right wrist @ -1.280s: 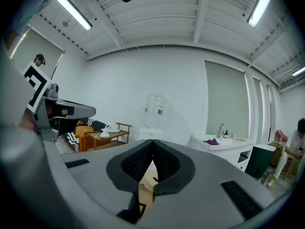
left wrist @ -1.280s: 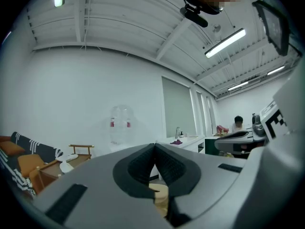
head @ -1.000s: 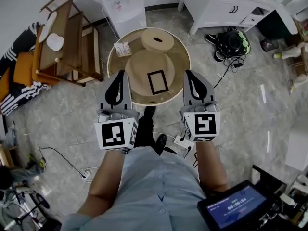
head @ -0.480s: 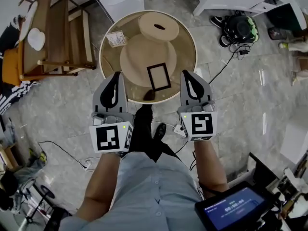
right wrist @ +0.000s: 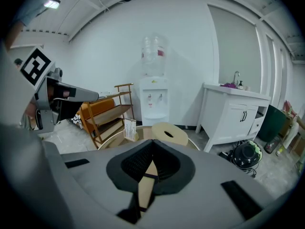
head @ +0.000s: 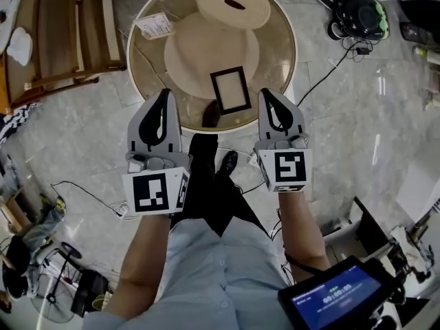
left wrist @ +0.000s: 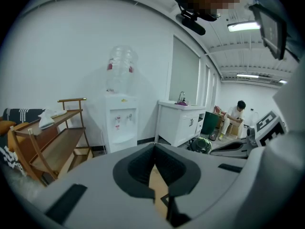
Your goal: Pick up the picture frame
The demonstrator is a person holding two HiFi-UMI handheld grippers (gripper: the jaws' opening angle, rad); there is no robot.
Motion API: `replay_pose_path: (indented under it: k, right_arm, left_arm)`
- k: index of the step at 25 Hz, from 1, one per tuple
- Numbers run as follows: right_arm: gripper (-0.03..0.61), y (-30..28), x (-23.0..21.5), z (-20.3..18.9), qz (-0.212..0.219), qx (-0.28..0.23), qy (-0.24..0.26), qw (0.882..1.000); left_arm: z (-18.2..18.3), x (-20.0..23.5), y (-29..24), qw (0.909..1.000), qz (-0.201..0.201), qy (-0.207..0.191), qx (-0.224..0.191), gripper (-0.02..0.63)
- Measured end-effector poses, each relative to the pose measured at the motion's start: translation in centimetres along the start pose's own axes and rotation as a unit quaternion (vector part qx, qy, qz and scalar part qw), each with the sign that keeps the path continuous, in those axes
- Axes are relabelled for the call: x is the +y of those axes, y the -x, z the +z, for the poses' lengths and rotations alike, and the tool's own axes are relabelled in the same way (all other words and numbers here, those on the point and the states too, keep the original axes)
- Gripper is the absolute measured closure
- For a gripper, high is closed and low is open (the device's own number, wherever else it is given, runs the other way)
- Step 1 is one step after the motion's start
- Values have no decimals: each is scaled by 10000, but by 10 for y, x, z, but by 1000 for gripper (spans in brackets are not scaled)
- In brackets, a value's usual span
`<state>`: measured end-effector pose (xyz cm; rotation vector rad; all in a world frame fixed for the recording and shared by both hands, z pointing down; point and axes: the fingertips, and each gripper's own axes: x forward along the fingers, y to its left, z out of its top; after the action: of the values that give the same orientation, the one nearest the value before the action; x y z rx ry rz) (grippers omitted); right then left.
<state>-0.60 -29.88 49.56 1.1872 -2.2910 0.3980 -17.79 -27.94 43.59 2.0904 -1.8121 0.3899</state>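
I am holding my left gripper [head: 163, 96] and right gripper [head: 265, 95], both shut and empty, at the round table's [head: 278, 53] near edge, either side of the black picture frame [head: 230, 90] lying flat at upper centre, so I judge this the approach, with jaws needing opening next.

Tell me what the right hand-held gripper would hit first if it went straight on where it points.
Probably the round table, at its near edge, just right of the picture frame. The right hand-held gripper points down at the tabletop, though depth is hard to judge.
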Motion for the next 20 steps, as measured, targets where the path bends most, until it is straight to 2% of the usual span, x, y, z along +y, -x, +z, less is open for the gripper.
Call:
replay_pose_path:
  k: [6,14,20]
  right_arm:
    - [565,-31,2,-41,74,540,-176,9984]
    - [563,-66,2,-95,75,831,-217,9963]
    - [563,-83,1,-120,64,956,-236,9951]
  left_arm:
    - [-34,6,-28,9991,-123,148,380,603]
    - [-85,8,-57,9976,-244,234,610,603]
    - [-106,13,-70,9970,-254,233,700,603]
